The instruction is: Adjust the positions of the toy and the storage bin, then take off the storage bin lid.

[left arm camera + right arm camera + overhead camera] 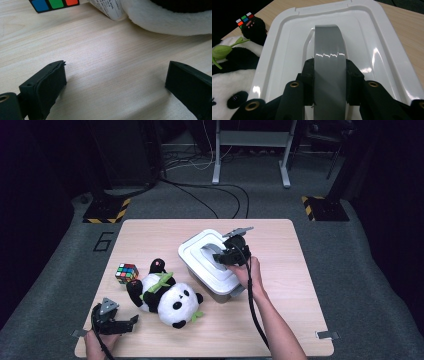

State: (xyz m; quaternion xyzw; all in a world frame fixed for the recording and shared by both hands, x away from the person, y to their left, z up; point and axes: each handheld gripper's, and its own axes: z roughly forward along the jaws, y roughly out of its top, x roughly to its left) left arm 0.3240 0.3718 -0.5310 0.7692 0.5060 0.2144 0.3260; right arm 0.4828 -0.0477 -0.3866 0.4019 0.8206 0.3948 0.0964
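The right tongs (329, 72) are closed on the grey handle (327, 50) arching over the white lid (282, 50) of the box (212, 262) near the middle of the tabletop (280, 320), toward its far edge; the box's contents are hidden by the lid, and the handle's near end is cut off behind the jaws. The left tongs (115, 82) are held open over bare wood at the near left corner, with nothing between the jaws. The plush panda (167, 295) and the colour cube (126, 272) lie left of the box, both seen only partly in the left gripper view.
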